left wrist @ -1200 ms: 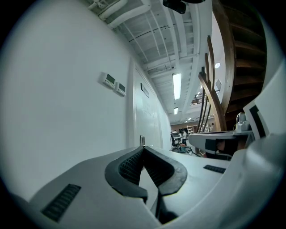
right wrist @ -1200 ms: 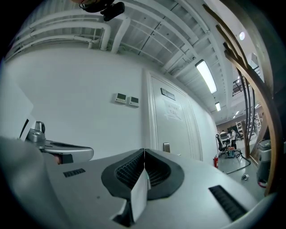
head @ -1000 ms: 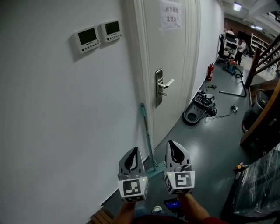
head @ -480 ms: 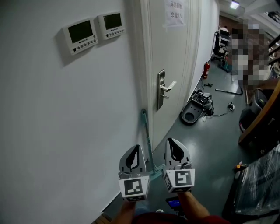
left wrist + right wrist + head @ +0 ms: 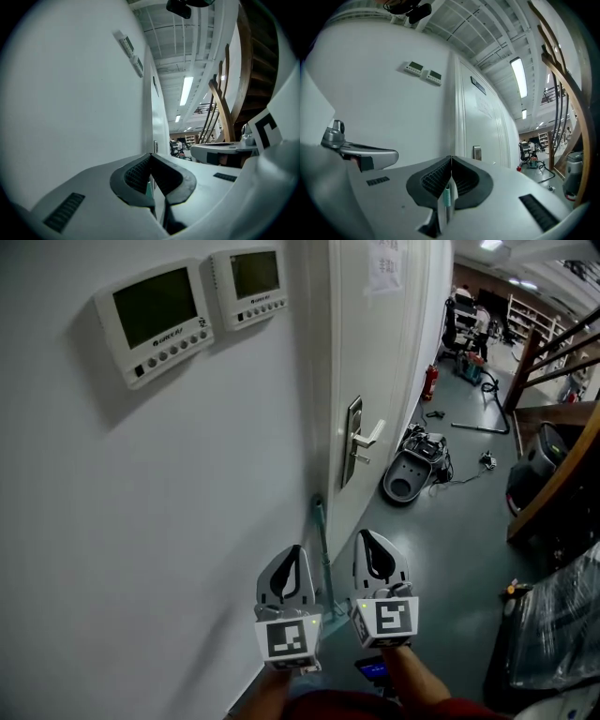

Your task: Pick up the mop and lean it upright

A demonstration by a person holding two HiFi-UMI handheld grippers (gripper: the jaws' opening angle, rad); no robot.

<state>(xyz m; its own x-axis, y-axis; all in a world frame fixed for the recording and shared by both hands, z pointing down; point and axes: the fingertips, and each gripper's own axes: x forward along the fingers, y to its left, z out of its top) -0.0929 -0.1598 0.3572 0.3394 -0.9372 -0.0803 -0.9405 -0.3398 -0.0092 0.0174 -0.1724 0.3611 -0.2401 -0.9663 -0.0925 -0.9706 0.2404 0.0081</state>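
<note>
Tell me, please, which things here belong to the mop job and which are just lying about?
Job: mop, leaning by the door; left hand-held gripper and right hand-held gripper, both shut.
Lying about: black device, fire extinguisher, wall panels.

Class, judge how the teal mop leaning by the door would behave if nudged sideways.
The mop has a thin, straight handle, so it is probably stiff and light. Standing nearly upright against the wall on a smooth-looking floor, it would likely tip or slide.

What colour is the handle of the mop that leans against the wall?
Teal, a pale blue-green. The mop handle shows best in the head view.
</note>
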